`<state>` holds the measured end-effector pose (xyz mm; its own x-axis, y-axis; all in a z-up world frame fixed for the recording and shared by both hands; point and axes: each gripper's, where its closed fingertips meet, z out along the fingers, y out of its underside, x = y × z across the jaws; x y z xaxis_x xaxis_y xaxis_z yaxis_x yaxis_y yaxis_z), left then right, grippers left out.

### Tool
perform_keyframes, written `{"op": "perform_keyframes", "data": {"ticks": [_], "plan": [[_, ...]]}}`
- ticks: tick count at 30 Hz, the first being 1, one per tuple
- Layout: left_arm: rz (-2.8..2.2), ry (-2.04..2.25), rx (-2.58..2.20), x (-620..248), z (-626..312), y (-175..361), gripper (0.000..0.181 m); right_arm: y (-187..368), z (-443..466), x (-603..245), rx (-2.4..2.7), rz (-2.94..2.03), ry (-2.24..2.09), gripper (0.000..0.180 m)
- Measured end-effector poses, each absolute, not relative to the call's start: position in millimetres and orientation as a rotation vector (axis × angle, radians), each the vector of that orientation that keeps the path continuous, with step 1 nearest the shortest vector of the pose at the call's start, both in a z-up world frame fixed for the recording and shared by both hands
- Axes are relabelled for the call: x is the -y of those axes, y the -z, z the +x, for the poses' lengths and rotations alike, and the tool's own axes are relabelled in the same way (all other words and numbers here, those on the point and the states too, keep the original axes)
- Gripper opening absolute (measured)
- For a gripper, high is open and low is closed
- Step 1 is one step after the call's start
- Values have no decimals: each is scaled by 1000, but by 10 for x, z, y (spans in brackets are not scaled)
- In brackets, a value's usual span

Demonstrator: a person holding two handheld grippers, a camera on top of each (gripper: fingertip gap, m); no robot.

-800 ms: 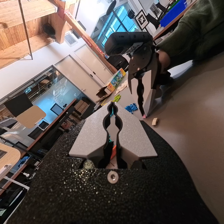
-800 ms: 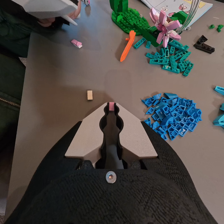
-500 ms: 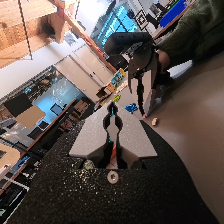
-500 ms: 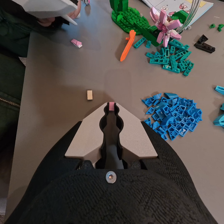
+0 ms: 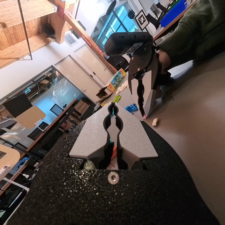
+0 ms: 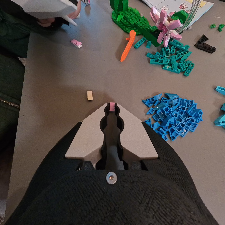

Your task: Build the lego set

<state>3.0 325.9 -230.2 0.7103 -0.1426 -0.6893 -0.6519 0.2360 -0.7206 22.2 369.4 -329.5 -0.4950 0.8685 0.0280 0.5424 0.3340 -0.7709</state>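
Note:
My right gripper (image 6: 112,103) is shut on a small pink brick (image 6: 111,107), held at the fingertips just above or on the grey table. In the left wrist view that gripper (image 5: 144,116) stands tip-down, with the pink brick (image 5: 144,117) at the table surface. A tan tile (image 6: 90,95) lies just left of it and also shows in the left wrist view (image 5: 155,122). My left gripper (image 5: 113,103) is shut with nothing between its tips, tilted sideways low over the table. The green build (image 6: 131,20) with a pink flower (image 6: 165,27) stands at the far side.
Near the build lie an orange piece (image 6: 129,46), a teal pile (image 6: 172,59), a black piece (image 6: 204,45) and an instruction booklet (image 6: 172,4). A blue pile (image 6: 174,116) lies right of my right gripper. A pink-and-white piece (image 6: 76,43) lies far left. The table edge (image 6: 26,68) runs down the left.

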Motion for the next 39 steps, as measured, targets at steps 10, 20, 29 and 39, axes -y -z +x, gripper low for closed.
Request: {"op": "perform_keyframes", "data": {"ticks": [10, 20, 29, 39], "plan": [[-1313, -394, -739, -3259, 24, 2299, 0, 3295, 222, -3697, 2164, -1245, -1002, 8], [-1314, -391, -740, -3261, 28, 2304, 0, 3295, 222, -3697, 2166, -1249, -1006, 8], [-1316, -389, -738, -3263, 29, 2305, 0, 3295, 221, -3698, 2165, -1250, -1008, 9], [-1316, -387, -734, -3263, 27, 2301, 0, 3176, 229, -3693, 2106, -1279, -1145, 25]]}}
